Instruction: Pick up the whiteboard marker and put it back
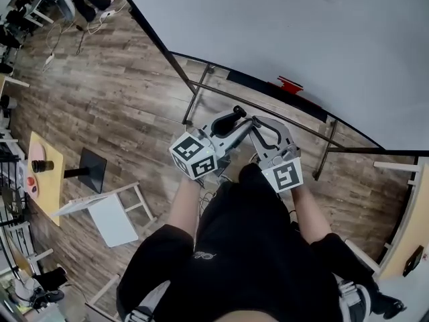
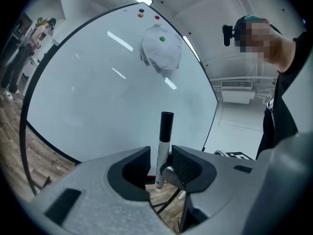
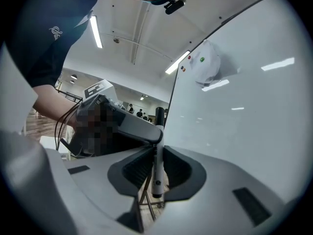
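Whiteboard marker (image 2: 165,131) upright, whiteboard (image 2: 98,92) behind

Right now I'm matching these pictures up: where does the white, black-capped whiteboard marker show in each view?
Head view: the white whiteboard marker with a black cap is at centre, only its cap clear.
Left gripper view: lower centre, upright between the left tool's open jaws.
Right gripper view: lower centre, clamped upright in the right tool.
Shared landmark: the large white whiteboard behind it.
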### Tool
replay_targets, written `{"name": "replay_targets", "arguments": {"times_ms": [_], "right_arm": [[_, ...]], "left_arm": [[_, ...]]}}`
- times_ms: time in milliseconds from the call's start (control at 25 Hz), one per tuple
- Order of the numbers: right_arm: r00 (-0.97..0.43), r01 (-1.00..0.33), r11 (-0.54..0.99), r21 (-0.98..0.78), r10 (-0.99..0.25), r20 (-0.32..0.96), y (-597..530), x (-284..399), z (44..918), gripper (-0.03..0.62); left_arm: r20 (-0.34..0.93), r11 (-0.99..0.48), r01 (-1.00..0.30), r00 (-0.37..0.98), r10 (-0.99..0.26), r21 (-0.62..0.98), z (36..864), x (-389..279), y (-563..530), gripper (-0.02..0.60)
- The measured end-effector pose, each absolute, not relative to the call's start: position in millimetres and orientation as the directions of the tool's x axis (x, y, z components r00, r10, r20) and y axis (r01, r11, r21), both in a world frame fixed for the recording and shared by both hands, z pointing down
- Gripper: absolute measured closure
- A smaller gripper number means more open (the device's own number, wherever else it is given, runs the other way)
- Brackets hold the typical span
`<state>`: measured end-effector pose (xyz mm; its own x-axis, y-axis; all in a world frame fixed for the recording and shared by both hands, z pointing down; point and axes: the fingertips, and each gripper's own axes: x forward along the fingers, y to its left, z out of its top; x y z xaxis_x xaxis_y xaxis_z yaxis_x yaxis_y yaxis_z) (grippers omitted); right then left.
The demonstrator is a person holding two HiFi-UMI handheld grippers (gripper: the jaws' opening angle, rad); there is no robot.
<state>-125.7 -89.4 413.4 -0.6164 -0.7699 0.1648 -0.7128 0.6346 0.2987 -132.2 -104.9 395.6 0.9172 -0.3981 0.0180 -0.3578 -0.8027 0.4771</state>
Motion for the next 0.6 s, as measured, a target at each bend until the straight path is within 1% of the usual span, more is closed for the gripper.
{"name": "replay_targets", "arguments": {"times_ms": [80, 160, 200, 400, 600], "right_arm": [[-0.613, -0.719, 0.632, 0.289, -0.773, 0.163, -96, -121, 414, 0.540], [-0.610, -0.727, 0.627, 0.281, -0.777, 0.155, -103, -115, 415, 0.540], [-0.609, -0.729, 0.626, 0.276, -0.778, 0.153, -106, -112, 416, 0.540], [-0.595, -0.761, 0.613, 0.213, -0.790, 0.150, -123, -99, 422, 0.539], [-0.557, -0.798, 0.582, 0.158, -0.812, 0.175, -132, -88, 436, 0.534]], "left_arm": [[0.026, -0.806, -0.362, 0.917, -0.397, 0.468, 397, -124, -113, 0.466], [0.033, -0.811, -0.368, 0.917, -0.398, 0.455, 398, -116, -119, 0.510], [0.038, -0.813, -0.374, 0.916, -0.400, 0.446, 398, -113, -121, 0.515], [0.084, -0.824, -0.402, 0.911, -0.404, 0.399, 406, -98, -135, 0.515], [0.154, -0.826, -0.460, 0.888, -0.433, 0.327, 422, -97, -154, 0.517]]}}
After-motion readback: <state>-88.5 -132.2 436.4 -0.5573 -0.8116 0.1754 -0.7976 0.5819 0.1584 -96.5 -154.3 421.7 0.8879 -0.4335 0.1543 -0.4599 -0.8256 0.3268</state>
